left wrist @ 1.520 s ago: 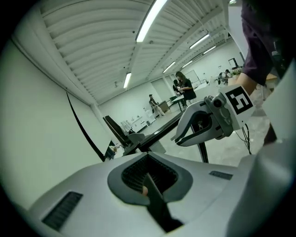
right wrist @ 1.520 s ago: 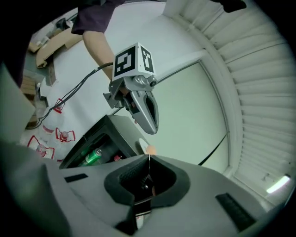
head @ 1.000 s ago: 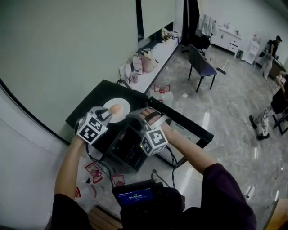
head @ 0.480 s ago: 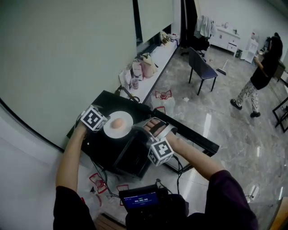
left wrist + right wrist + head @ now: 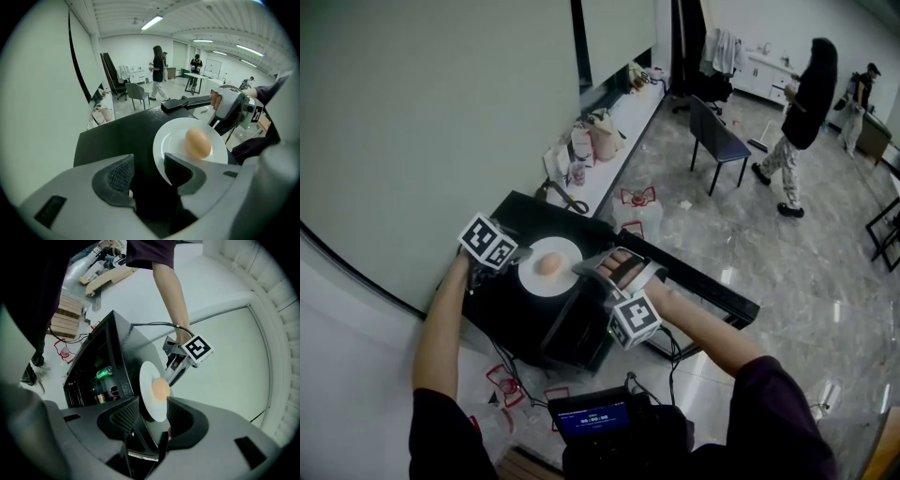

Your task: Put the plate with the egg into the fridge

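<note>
Grey floor point(image 5: 769, 244) bears a black fridge point(image 5: 520, 309), door point(image 5: 712, 286) open, can point(image 5: 104, 373) inside. Plate point(image 5: 534, 278) with egg point(image 5: 548, 264) sits atop it. Left gripper point(image 5: 517, 253) is beside the rim and right gripper point(image 5: 584, 268) astride it, jaws just opened wide, gripping nothing.

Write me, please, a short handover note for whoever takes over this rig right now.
Left gripper: open, its jaws have just been opening; rim of the plate is beside one jaw, not gripped.
Right gripper: open, jaws also just opening; plate rim between them, not pressed.
Plate with egg rests on top of the black fridge.
Done: fridge stands open.
Left: grip the plate, keep it level, place it inside.
</note>
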